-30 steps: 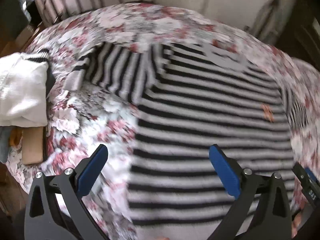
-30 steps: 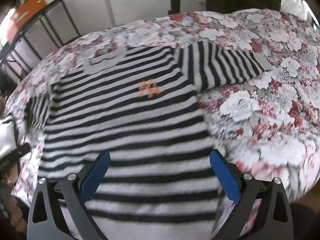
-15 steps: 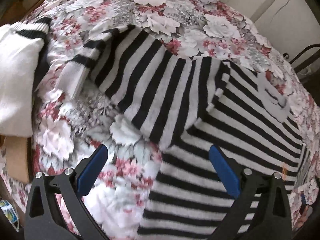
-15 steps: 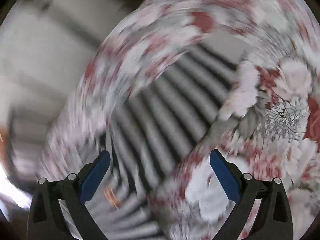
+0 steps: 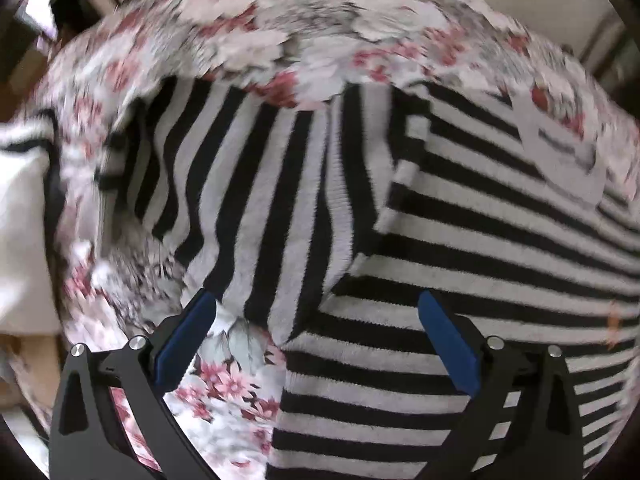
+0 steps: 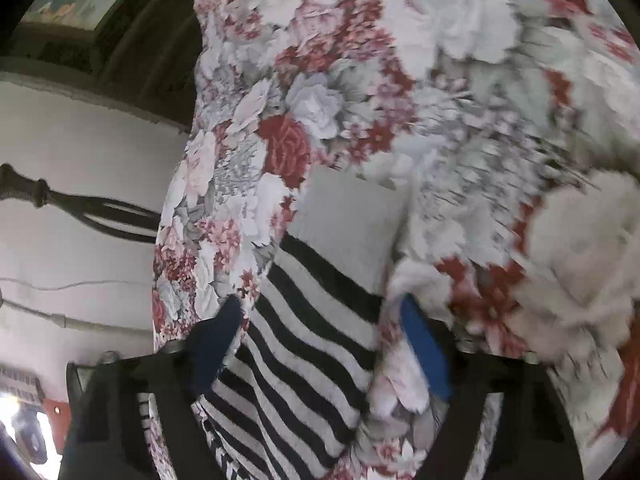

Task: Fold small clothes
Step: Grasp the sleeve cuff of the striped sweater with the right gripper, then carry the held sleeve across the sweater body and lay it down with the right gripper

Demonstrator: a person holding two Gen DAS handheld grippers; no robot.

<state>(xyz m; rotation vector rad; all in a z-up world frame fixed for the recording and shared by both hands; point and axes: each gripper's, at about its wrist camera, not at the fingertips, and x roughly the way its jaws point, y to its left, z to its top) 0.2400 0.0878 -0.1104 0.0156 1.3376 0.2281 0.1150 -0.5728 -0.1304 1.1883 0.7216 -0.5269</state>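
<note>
A black-and-white striped sweater (image 5: 460, 248) lies flat on a floral bedspread (image 5: 280, 32). In the left wrist view its left sleeve (image 5: 240, 184) stretches away to the upper left. My left gripper (image 5: 316, 328) is open, low over the armpit where that sleeve meets the body. In the right wrist view the other sleeve (image 6: 316, 320) ends in a grey cuff (image 6: 348, 224). My right gripper (image 6: 324, 344) is open, its blue pads on either side of this sleeve, close above it.
A folded white garment (image 5: 20, 216) lies at the left edge of the bed. A white wall (image 6: 80, 160) and dark metal bed frame (image 6: 80, 204) stand past the bed's edge in the right wrist view. A grey neck label (image 5: 560, 156) shows on the sweater.
My left gripper moved in closer to the left sleeve's armpit. My right gripper swung from over the sweater's body out to the right sleeve near its cuff.
</note>
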